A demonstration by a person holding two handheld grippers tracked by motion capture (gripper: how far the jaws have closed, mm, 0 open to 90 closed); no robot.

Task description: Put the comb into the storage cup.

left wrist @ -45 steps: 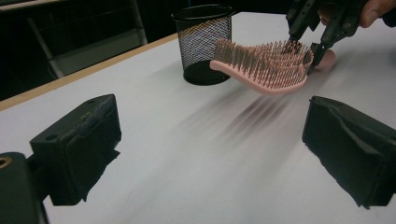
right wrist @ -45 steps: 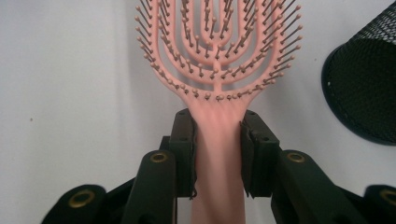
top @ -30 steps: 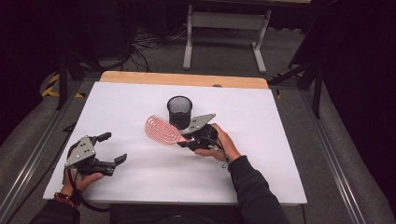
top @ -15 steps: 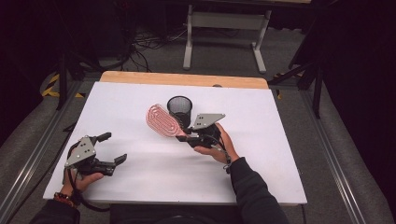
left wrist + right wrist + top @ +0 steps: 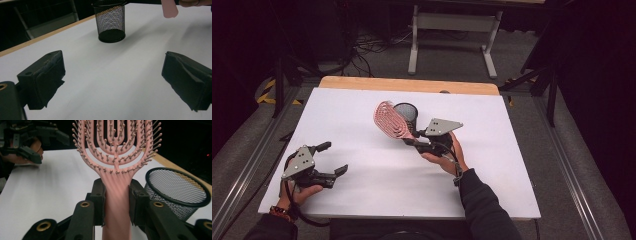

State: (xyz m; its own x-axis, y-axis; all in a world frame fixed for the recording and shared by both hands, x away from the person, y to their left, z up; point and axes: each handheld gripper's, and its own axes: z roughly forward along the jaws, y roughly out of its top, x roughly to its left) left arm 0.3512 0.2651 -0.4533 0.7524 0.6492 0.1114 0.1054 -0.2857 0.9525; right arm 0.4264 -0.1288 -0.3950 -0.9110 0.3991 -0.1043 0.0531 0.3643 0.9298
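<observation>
One white table carries two grippers, one mesh cup and one pink hairbrush. The left gripper rests wide open, holding nothing. The right gripper clamps the brush handle, head raised beside the cup.

White table, right gripper clamping the handle of a pink hairbrush, brush head raised and tilted beside a black mesh cup, left gripper resting apart near the front left, jaws spread
</observation>
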